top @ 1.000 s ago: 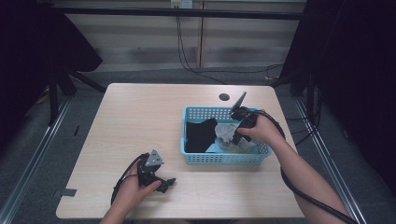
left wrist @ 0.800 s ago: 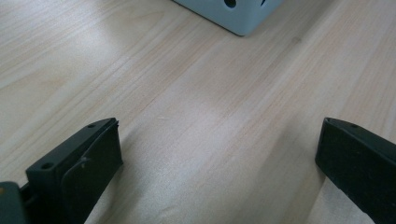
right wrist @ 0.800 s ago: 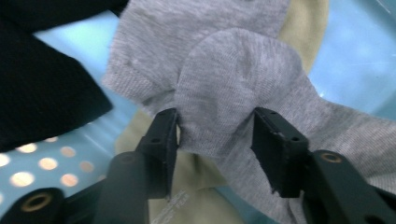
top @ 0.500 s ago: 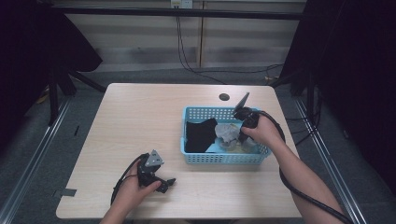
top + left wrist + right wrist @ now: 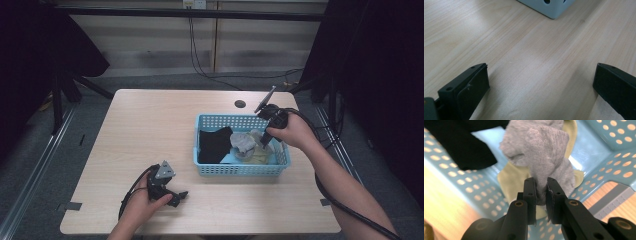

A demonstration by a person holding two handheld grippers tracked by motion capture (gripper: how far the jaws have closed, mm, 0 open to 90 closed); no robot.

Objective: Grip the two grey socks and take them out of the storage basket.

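A light blue perforated basket (image 5: 235,170) stands right of the table's middle. It holds a black cloth (image 5: 214,145), a pale yellow cloth (image 5: 257,157) and a grey knit cloth (image 5: 242,142). My right gripper (image 5: 264,142) reaches into the basket from the right. In the right gripper view its jaws (image 5: 541,195) are shut on a fold of the grey cloth (image 5: 544,157), which hangs raised over the yellow cloth (image 5: 511,182) and beside the black cloth (image 5: 461,142). My left gripper (image 5: 177,197) rests on the table near the front edge, open (image 5: 541,85) over bare wood.
A dark round hole (image 5: 240,104) sits in the tabletop behind the basket. A basket corner (image 5: 551,7) lies ahead of the left gripper. A black cable (image 5: 345,205) trails along the right forearm. Bare wood spreads across the table's left half (image 5: 140,130).
The right gripper has closed on the grey cloth and risen a little with it. The left hand has kept still.
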